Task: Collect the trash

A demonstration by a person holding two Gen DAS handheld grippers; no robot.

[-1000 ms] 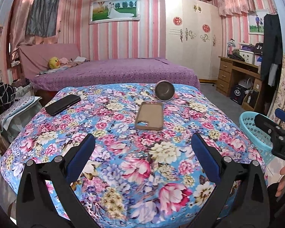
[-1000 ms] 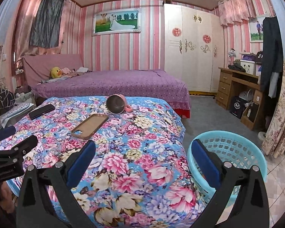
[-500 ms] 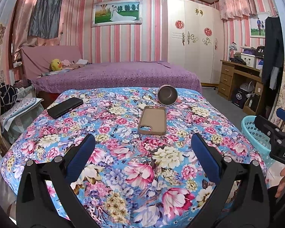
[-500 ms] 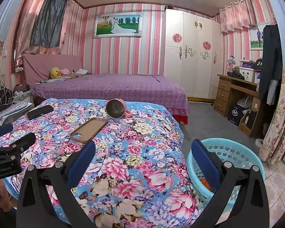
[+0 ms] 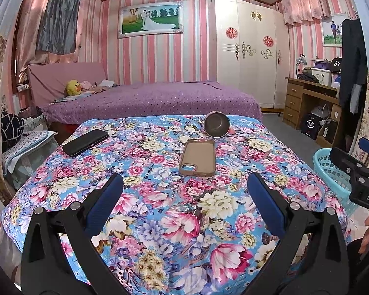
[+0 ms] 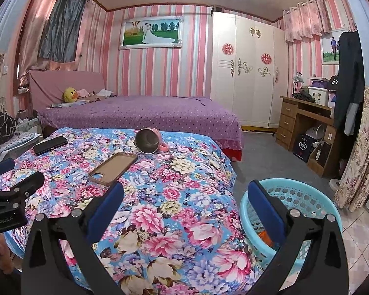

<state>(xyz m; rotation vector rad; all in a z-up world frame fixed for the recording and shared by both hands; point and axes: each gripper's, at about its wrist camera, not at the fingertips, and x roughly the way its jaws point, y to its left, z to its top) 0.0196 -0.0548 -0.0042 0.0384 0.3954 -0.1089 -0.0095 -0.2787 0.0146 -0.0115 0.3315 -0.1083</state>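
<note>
Fingers (image 5: 265,206) on our left gripper (image 5: 184,196) and right gripper (image 6: 184,201): spread wide, empty. Basket (image 6: 315,196) sits beside the table (image 6: 174,196), presumably within easy reach for trash.

Both hand-held grippers (image 5: 184,198) (image 6: 184,198) raised, pulled back.

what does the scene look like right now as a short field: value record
setting: bedroom, floral cloth covering the near surface
left gripper: open, empty, above the cloth
right gripper: open, empty, over the cloth's edge beside the basket
mug: pink, on its side, opening toward the cameras
phone case: tan, flat, just in front of the mug
black phone: flat, at the cloth's left side
basket: light blue, on the floor right of the cloth, something orange inside
loose trash on cloth: none visible
</note>
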